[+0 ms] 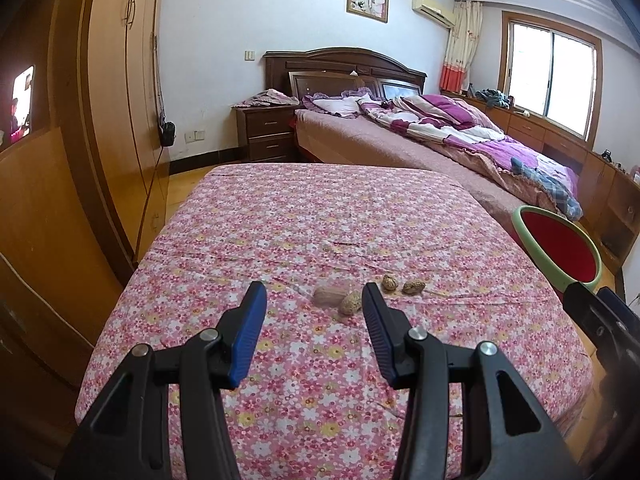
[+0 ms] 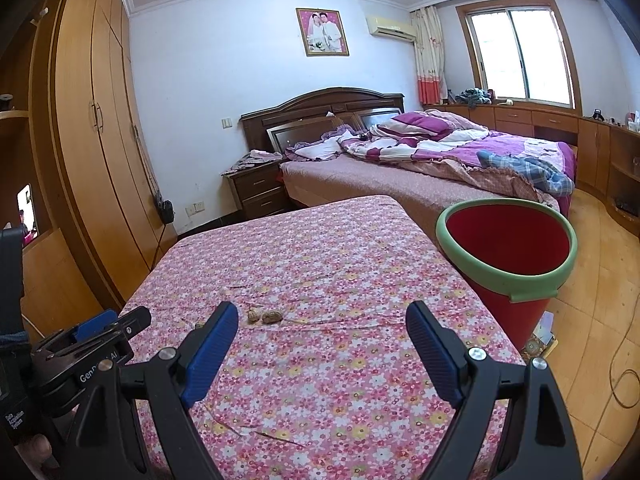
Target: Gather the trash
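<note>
We hovered the left tool [image 1: 314,300], half open and empty, over the shells [image 1: 340,298] (right tool [image 2: 322,320] wide, empty); next, descend and pinch one for the bin [image 2: 506,276].

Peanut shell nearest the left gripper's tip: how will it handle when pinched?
The peanut shell looks hollow and dry, so probably very light and apt to crack under a firm pinch. Its rounded body may roll or skid on the floral cloth. The left gripper stands open around it.
</note>
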Motion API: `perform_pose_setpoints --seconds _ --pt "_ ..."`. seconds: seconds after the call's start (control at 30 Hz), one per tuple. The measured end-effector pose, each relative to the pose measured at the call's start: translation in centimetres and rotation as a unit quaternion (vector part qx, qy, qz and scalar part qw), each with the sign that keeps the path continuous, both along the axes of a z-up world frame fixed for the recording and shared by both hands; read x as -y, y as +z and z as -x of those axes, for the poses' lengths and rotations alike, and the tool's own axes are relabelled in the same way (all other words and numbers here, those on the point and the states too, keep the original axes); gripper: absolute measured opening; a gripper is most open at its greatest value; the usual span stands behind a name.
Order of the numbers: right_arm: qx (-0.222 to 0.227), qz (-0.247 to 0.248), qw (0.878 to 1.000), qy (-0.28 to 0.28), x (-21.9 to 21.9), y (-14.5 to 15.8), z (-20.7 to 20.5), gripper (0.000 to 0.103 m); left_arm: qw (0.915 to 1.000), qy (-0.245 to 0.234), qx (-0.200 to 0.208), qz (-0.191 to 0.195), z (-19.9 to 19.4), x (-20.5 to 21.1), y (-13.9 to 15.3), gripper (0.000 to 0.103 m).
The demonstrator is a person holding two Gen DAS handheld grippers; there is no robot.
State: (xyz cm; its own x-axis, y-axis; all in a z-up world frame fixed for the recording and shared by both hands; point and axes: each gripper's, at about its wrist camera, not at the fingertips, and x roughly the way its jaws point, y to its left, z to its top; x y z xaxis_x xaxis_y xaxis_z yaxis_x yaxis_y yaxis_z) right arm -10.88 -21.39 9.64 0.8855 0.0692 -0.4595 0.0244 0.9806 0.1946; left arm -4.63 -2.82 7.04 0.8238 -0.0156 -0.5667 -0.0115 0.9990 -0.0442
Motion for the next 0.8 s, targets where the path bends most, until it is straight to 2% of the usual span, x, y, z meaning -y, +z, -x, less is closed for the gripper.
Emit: perform_pose_setpoints --seconds 0.8 --pt "-0.002 -0.002 1.0 0.0 0.15 0.01 -0.04 0.088 1.0 0.004 0.003 -0.001 -0.04 -0.13 -0.05 0.05"
